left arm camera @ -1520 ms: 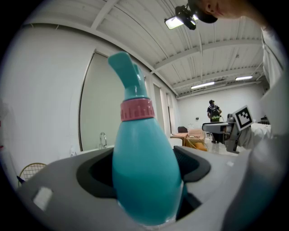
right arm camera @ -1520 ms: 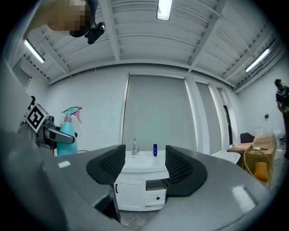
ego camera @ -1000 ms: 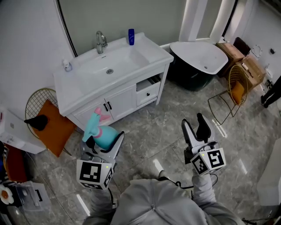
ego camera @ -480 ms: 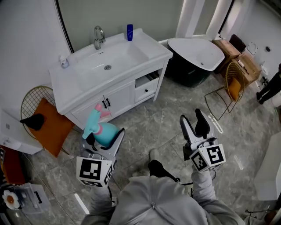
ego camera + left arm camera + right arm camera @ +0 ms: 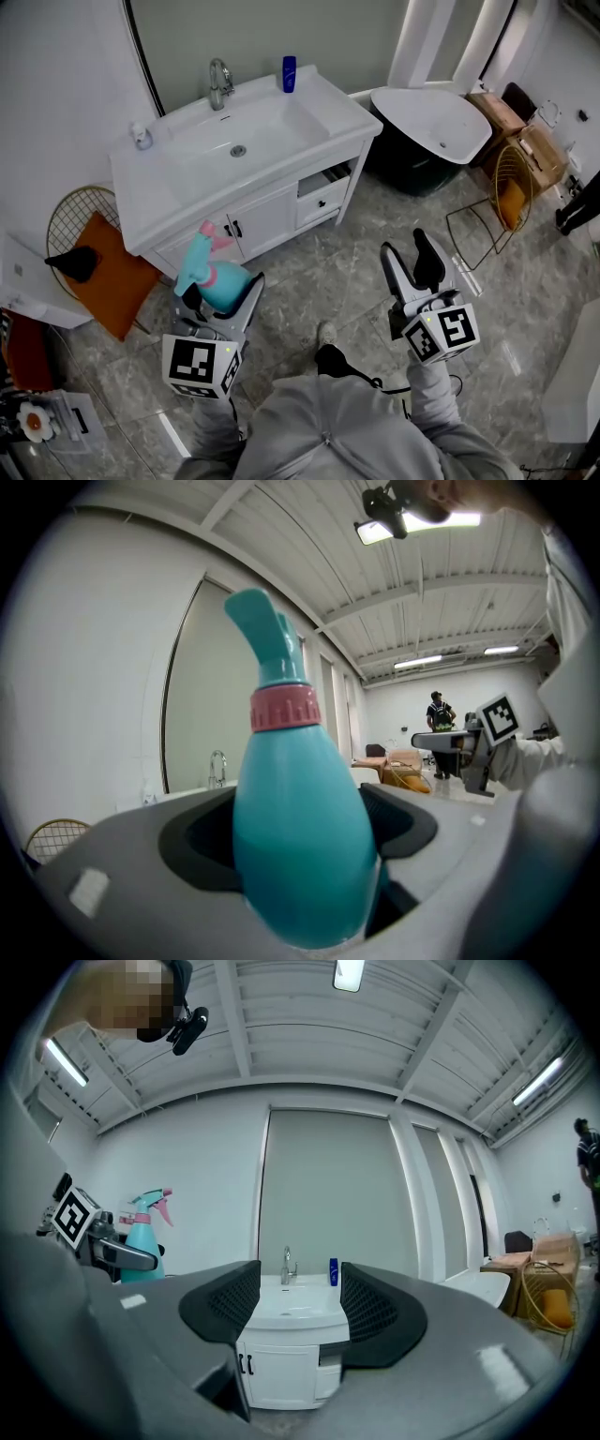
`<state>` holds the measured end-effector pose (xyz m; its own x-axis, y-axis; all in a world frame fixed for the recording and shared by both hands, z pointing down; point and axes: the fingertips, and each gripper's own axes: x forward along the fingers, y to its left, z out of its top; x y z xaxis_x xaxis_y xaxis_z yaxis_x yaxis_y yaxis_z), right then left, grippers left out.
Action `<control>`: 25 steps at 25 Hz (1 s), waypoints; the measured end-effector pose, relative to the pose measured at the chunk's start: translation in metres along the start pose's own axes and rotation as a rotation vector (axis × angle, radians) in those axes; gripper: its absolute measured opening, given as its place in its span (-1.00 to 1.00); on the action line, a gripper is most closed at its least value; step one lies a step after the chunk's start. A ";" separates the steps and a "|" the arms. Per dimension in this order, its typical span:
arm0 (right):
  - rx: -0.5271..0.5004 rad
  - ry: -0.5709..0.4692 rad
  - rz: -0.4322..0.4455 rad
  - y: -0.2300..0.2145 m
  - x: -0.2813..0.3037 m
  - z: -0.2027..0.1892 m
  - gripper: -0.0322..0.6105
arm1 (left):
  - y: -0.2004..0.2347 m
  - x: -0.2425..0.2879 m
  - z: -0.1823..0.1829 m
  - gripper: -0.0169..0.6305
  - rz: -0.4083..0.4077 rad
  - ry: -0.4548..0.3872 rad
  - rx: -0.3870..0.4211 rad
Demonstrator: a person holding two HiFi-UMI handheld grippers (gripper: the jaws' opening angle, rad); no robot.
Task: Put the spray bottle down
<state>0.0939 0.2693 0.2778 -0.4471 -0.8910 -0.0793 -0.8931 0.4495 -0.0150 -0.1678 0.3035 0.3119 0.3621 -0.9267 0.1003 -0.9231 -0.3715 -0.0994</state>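
Observation:
A teal spray bottle with a pink collar and pink trigger stands upright in my left gripper, whose jaws are shut on its body. In the left gripper view the spray bottle fills the middle, wedged between the two dark pads. My right gripper hangs open over the floor to the right, nothing between its jaws. In the right gripper view the right gripper points at the white vanity, and the spray bottle shows at the left.
A white vanity with a basin, a tap and a blue bottle stands ahead. A dark tub with a white rim is at the right, a wire chair beside it. An orange cushion on a wire chair is at the left.
Both grippers hold almost the same pose with the bottle still gripped. The head view has shifted slightly, and a shoe now shows on the floor between them.

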 end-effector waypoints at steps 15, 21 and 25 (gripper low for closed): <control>0.005 0.005 0.074 -0.093 0.102 -0.006 -0.09 | 0.013 0.133 0.019 0.35 0.067 -0.004 -0.015; 0.025 0.003 0.094 -0.137 0.131 -0.010 -0.09 | 0.006 0.184 0.031 0.35 0.092 0.003 0.004; 0.040 0.003 0.104 -0.159 0.149 -0.013 -0.09 | 0.005 0.211 0.036 0.35 0.098 0.014 0.016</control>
<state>0.1683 0.0644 0.2812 -0.5376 -0.8394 -0.0797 -0.8392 0.5419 -0.0464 -0.0911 0.1043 0.2972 0.2679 -0.9579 0.1032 -0.9518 -0.2797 -0.1255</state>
